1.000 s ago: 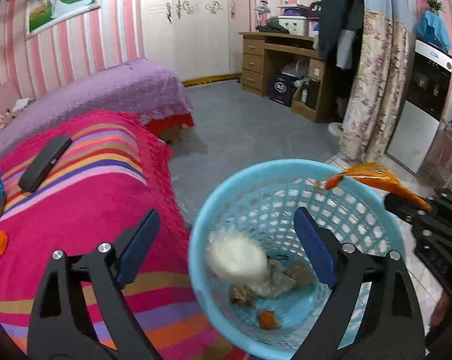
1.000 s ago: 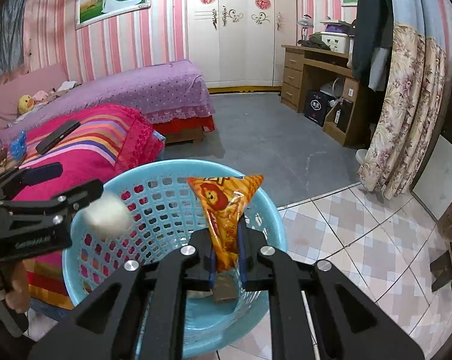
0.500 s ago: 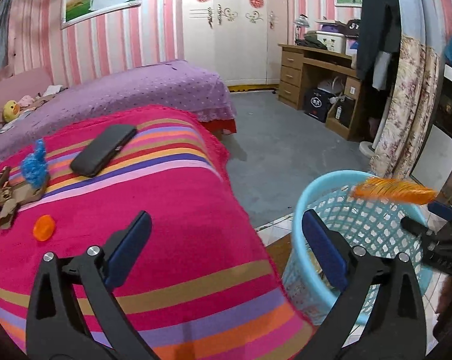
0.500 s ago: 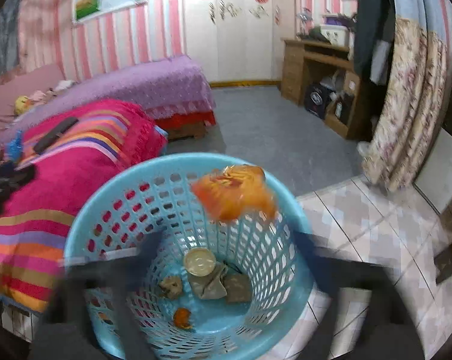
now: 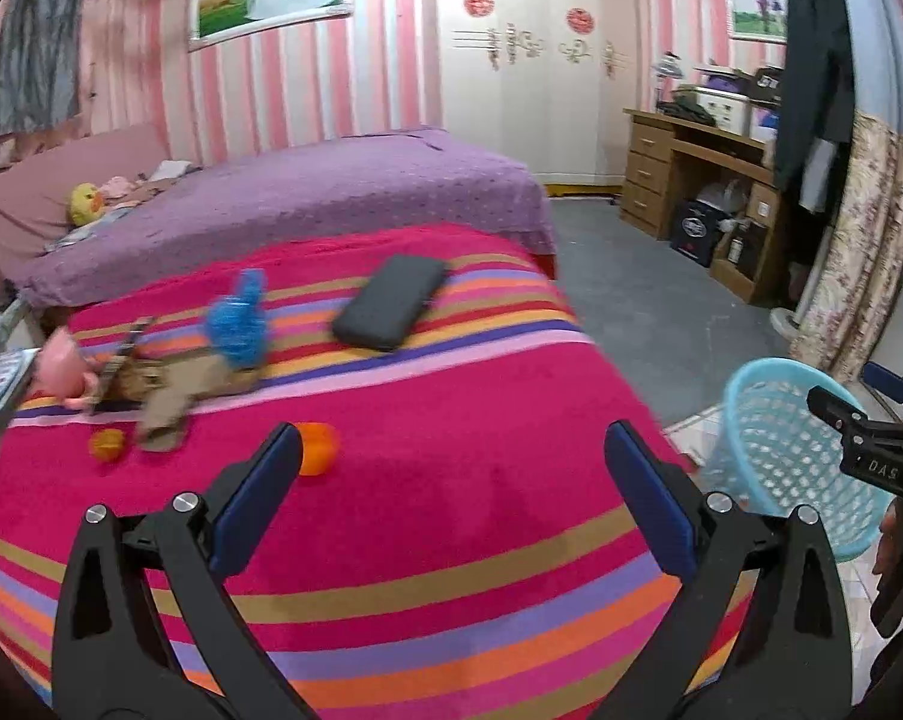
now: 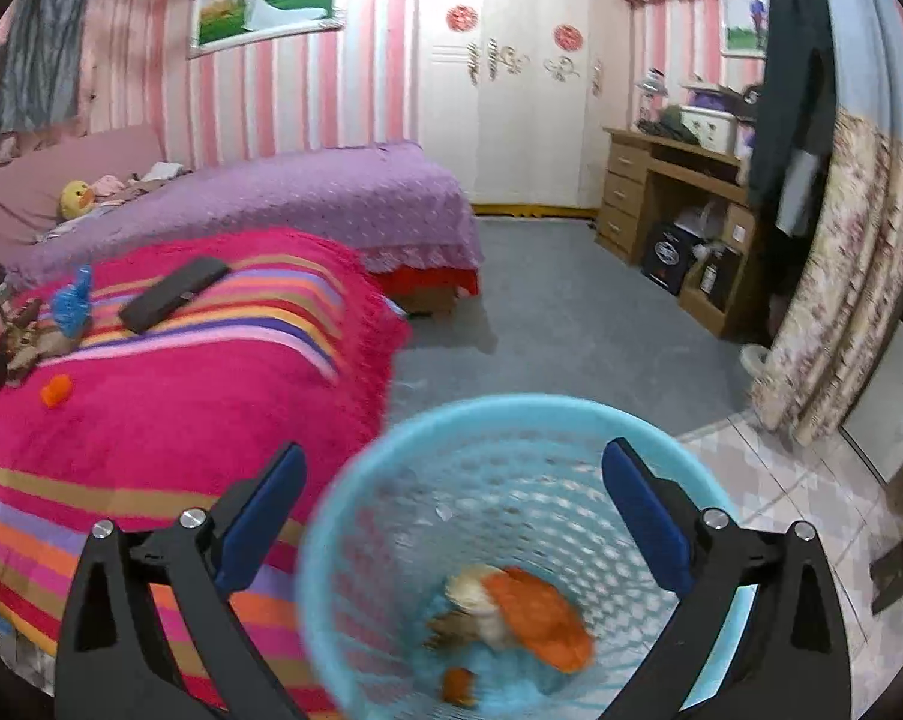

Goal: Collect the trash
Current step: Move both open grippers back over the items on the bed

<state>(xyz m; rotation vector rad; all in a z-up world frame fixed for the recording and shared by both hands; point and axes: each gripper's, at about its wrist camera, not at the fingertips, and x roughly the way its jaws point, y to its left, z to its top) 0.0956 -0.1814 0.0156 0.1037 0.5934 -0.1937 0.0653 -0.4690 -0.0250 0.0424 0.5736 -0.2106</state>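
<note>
Now both tools are empty: the right tool [image 6: 448, 495] has just been opening, and the orange snack packet [image 6: 541, 609] it pinched a second ago lies in the bottom of the blue basket [image 6: 391, 438], with nothing between its jaws. Below it in that view the basket also holds a pale round piece at the packet's 9 o'clock edge, some brownish scraps under that (too blurred to name), and a small orange bit [image 6: 457, 684] at the packet's 7 o'clock. So that drop looks finished, and the job turns back to the bed. The left tool [image 5: 451, 459], jaws spread wide and holding nothing, has swung away from the basket and now faces the striped blanket [image 5: 451, 540]; the basket sits at its 3 o'clock, on the floor beside the bed, with the right tool's tips showing above it. Left on the blanket are an orange piece [image 5: 318, 449] just past the left tool's left pad, a smaller orange bit [image 5: 107, 443] at 9 o'clock of that, brown wrapper-like scraps [image 5: 169, 402], a blue crumpled bag [image 5: 239, 327] and a dark flat case [image 5: 391, 302] (likely no trash). The nearest orange piece seems the natural next pick.
</note>
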